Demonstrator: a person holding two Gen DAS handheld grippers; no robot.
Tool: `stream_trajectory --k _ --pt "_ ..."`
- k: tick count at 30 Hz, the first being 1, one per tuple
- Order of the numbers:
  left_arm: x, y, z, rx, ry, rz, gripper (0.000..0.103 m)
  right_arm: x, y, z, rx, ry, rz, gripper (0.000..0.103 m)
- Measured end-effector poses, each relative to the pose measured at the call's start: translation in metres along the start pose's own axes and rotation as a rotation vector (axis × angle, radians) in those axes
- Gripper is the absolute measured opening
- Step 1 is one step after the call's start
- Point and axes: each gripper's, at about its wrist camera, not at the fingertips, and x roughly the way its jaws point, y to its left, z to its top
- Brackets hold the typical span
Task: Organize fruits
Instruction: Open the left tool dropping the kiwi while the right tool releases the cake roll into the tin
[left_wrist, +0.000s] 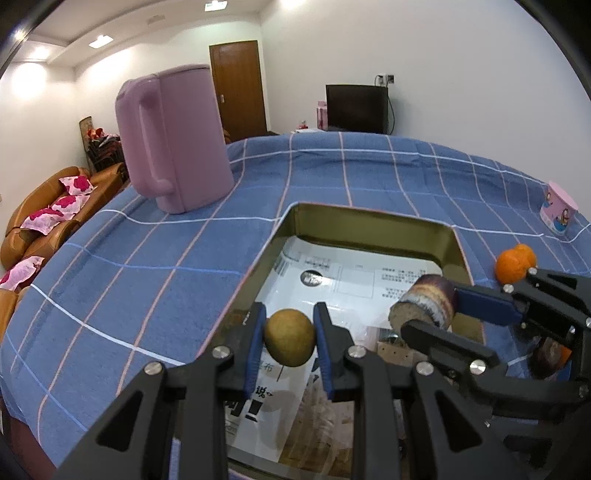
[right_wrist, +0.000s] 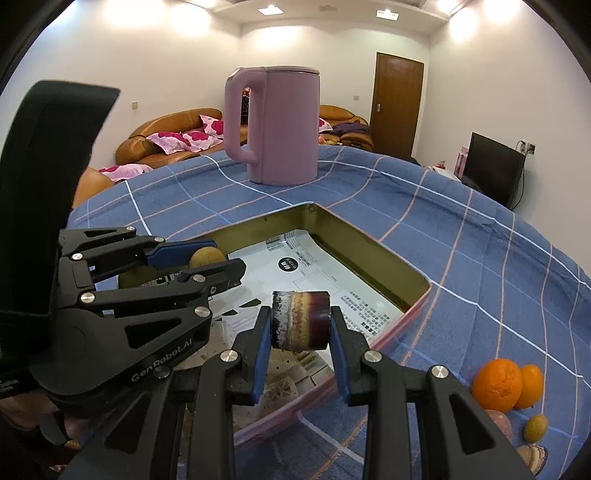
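My left gripper (left_wrist: 289, 338) is shut on a small round brownish-green fruit (left_wrist: 289, 336) and holds it over the near left part of a gold metal tray (left_wrist: 369, 218) lined with printed paper. The fruit also shows in the right wrist view (right_wrist: 207, 257). My right gripper (right_wrist: 300, 320) is shut on a short purple sugarcane piece (right_wrist: 300, 319) above the tray's (right_wrist: 384, 254) near right side. The cane also shows in the left wrist view (left_wrist: 424, 304).
A pink kettle (left_wrist: 173, 142) stands on the blue checked cloth behind the tray. Two oranges (right_wrist: 498, 384), a small greenish fruit (right_wrist: 535, 428) and more cane pieces (right_wrist: 533, 456) lie right of the tray. A pink cup (left_wrist: 558, 214) stands at the far right.
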Motion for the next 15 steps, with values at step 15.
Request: stream_trajectory --k 15 --pt "-0.007 0.01 -0.007 -0.048 0.004 -0.019 0.049 -0.008 0.002 -0.001 -0.01 -0.01 -0.053 0.049"
